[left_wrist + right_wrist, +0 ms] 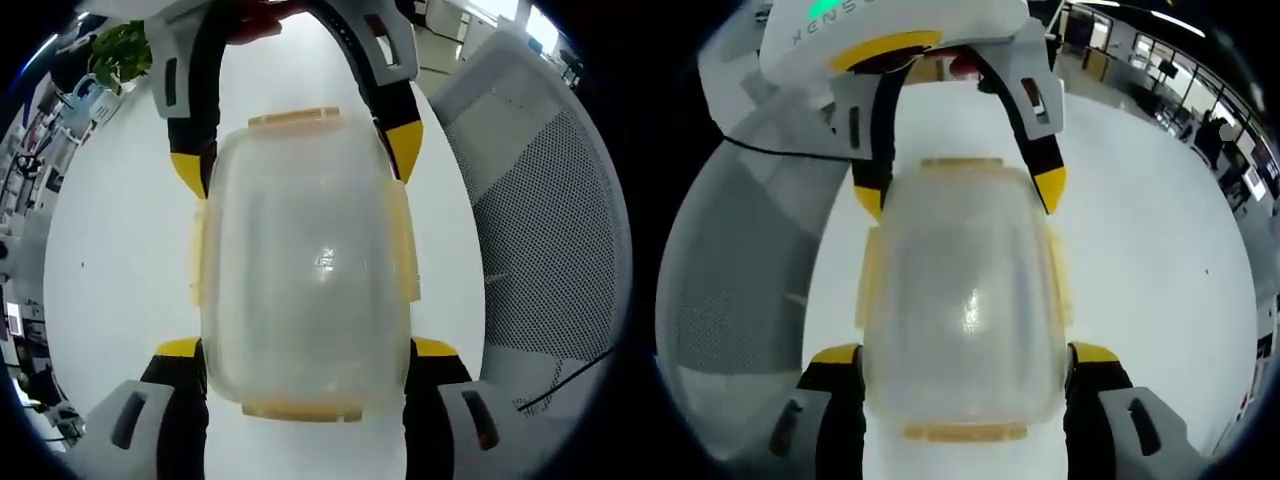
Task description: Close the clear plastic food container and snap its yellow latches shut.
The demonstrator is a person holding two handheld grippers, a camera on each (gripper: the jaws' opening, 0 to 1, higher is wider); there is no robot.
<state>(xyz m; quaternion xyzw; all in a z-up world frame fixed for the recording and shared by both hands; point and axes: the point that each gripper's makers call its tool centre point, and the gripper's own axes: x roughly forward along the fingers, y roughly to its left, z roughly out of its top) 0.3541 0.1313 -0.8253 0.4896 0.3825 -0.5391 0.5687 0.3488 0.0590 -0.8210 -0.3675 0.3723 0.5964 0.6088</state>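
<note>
Clear plastic container (pixel 305 265): you are bracing it from opposite ends, left gripper (pixel 305 350) and right gripper (pixel 965 355) both spread wide, straddling it.

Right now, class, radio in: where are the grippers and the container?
Left gripper and right gripper both straddling the container, facing each other, jaws open. Lid on; yellow latches look unsnapped. White table; nothing in the way.

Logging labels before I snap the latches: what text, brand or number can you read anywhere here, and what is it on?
"ENS": grey letters, seen upside down, on the white body of the left gripper in the right gripper view; the rest is cut off.
Embossed mark at the middle of the container lid: too blurred to read.
Yellow latches: no text seen.
</note>
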